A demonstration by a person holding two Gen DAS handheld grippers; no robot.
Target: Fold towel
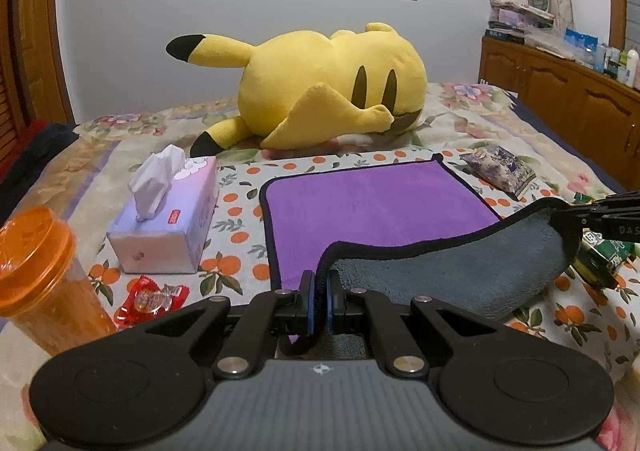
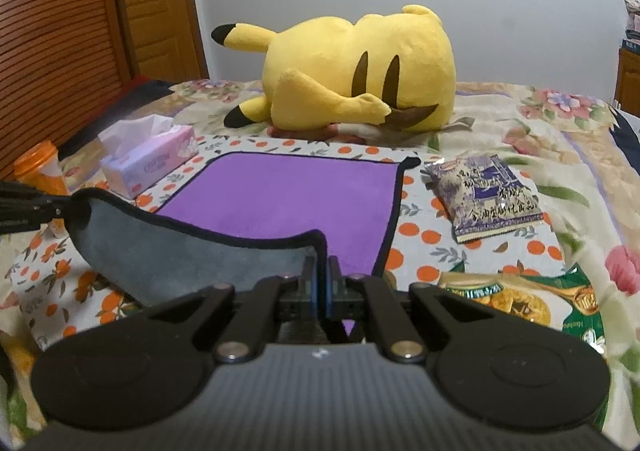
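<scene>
A purple towel [image 1: 372, 207] with a grey underside and black trim lies on an orange-print cloth on the bed; it also shows in the right wrist view [image 2: 288, 199]. Its near edge is lifted, showing the grey side [image 1: 448, 275] [image 2: 168, 251]. My left gripper [image 1: 320, 291] is shut on the near left corner. My right gripper [image 2: 321, 279] is shut on the near right corner. Each gripper shows at the edge of the other's view, the right one [image 1: 600, 219] and the left one [image 2: 28, 207].
A yellow plush toy [image 1: 320, 87] lies beyond the towel. A tissue box [image 1: 168, 223], an orange cup [image 1: 40, 279] and a red wrapper [image 1: 150, 299] sit left. A snack bag [image 2: 484, 195] and a green packet [image 2: 520, 299] sit right. A wooden cabinet [image 1: 560, 99] stands far right.
</scene>
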